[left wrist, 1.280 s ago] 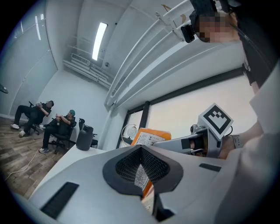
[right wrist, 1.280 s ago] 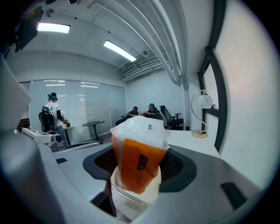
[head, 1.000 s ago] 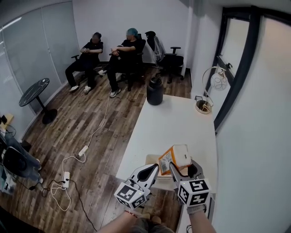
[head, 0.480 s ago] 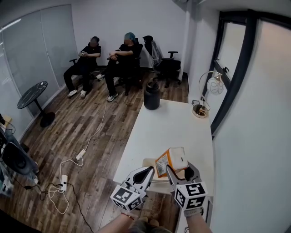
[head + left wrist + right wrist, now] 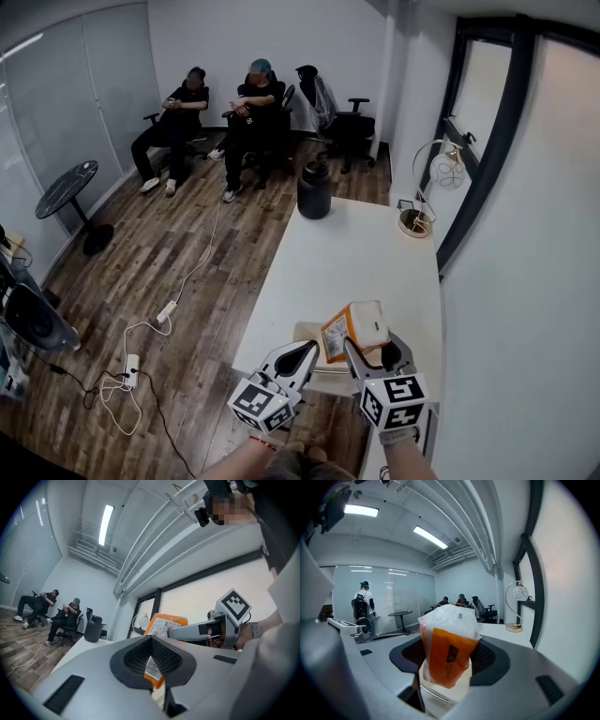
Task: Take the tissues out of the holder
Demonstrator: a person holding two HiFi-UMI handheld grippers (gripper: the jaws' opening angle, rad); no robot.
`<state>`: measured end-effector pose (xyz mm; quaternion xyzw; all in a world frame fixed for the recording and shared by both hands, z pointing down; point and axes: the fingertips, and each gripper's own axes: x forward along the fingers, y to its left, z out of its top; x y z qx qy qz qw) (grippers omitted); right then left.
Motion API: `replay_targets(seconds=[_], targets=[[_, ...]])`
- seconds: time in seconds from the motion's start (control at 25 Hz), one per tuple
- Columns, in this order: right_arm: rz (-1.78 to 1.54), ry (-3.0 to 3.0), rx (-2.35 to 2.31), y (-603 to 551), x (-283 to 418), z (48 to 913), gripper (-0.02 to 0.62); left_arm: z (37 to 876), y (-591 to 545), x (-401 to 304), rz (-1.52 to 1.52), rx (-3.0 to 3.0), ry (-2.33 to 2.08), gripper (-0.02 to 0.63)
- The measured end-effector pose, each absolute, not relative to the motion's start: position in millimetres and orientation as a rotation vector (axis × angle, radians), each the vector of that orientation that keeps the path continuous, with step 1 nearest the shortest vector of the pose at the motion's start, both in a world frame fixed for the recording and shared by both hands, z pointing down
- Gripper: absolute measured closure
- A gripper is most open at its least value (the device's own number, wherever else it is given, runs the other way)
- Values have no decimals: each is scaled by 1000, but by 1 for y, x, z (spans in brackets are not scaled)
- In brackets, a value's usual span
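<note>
An orange and white tissue pack [image 5: 359,327] is held above the near end of the white table [image 5: 356,253], with my right gripper [image 5: 376,346] shut on its lower part. In the right gripper view the pack [image 5: 447,644] stands upright between the dark pads, over the cream holder [image 5: 445,692]. The holder [image 5: 309,331] sits at the table's near edge. My left gripper [image 5: 302,354] is just left of the pack, its tips together by the holder. The left gripper view shows the pack [image 5: 164,623] beyond the closed jaws of my left gripper [image 5: 151,639]. Nothing shows clamped there.
A black jug [image 5: 314,187] stands at the table's far end, and a gold ring lamp [image 5: 419,217] at its far right. Two people sit on chairs [image 5: 220,112] by the back wall. A round side table [image 5: 70,187] and power cables [image 5: 141,356] are on the wood floor.
The right gripper keeps its hold on the pack and both grippers stay almost where they were. Only the head view has shifted a little.
</note>
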<state>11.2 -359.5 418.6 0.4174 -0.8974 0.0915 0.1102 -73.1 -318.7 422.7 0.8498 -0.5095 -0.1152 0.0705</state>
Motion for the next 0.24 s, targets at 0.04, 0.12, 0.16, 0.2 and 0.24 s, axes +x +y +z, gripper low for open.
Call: replay_targets(seconds=[0.04, 0.12, 0.16, 0.2, 0.24], targets=[[271, -2635, 1223, -360, 11, 420, 325, 423, -319, -74, -344, 2552, -1535, 601], [274, -2630, 1214, -362, 11, 422, 325, 424, -321, -74, -342, 2549, -1538, 601], [273, -2628, 1211, -363, 11, 422, 325, 424, -322, -75, -341, 2549, -1539, 601], [272, -2627, 1208, -364, 11, 423, 325, 425, -323, -75, -341, 2550, -1539, 601], [270, -2626, 1206, -365, 11, 424, 325, 425, -324, -75, -341, 2551, -1539, 601]])
